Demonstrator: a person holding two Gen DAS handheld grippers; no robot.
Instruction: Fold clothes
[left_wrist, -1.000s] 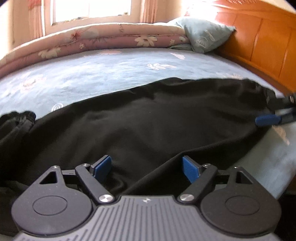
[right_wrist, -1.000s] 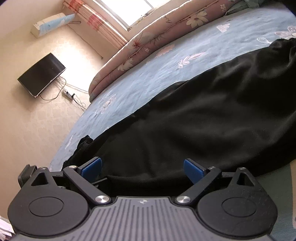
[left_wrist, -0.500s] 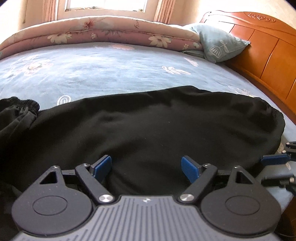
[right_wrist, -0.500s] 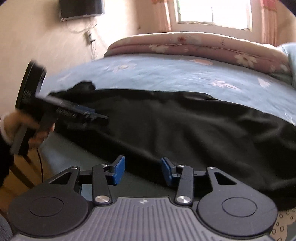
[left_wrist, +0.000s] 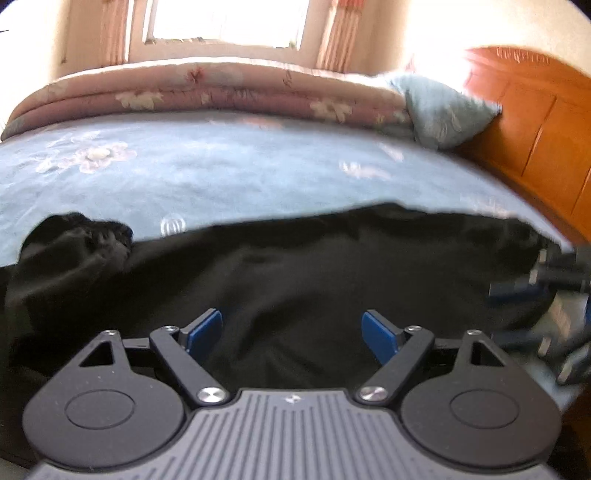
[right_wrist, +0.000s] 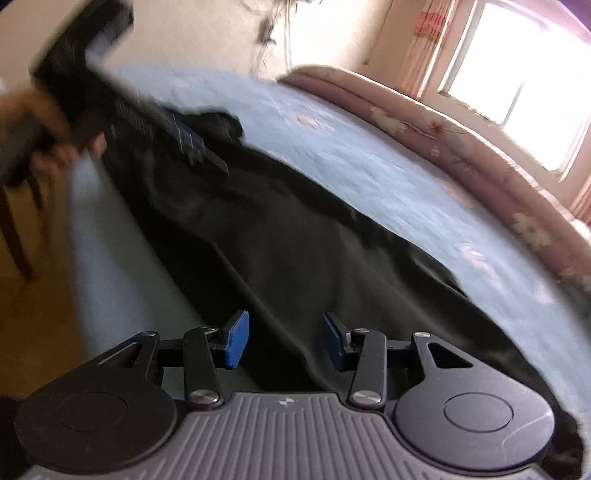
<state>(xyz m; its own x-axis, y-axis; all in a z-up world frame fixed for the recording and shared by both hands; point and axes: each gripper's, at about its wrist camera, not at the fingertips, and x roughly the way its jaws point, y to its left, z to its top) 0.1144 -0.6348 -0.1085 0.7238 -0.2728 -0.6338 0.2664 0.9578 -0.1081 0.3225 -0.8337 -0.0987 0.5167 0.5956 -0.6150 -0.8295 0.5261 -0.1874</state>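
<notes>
A black garment (left_wrist: 295, 266) lies stretched along the near edge of the bed, with a bunched cuffed end (left_wrist: 85, 236) at the left. My left gripper (left_wrist: 291, 328) hovers over its near edge, open, with nothing between its blue pads. In the right wrist view the garment (right_wrist: 295, 240) runs diagonally. My right gripper (right_wrist: 282, 339) stands half open just over its edge, and its pads press on nothing. A hand (right_wrist: 55, 147) holds the left gripper (right_wrist: 207, 155) at the garment's far end. The right gripper (left_wrist: 517, 286) shows blurred at the right edge of the left wrist view.
The bed has a blue flowered sheet (left_wrist: 221, 166). A rolled pink quilt (left_wrist: 207, 88) and a blue pillow (left_wrist: 443, 110) lie at its far side. An orange wooden headboard (left_wrist: 535, 129) stands on the right. Beside the bed are a wooden chair leg (right_wrist: 18, 240) and bare floor (right_wrist: 37, 314).
The right gripper's jaws narrowed from wide to half open, and its view rolled strongly. The left view shifted, so the bunched end now shows more. Both views are now blurred by motion.
</notes>
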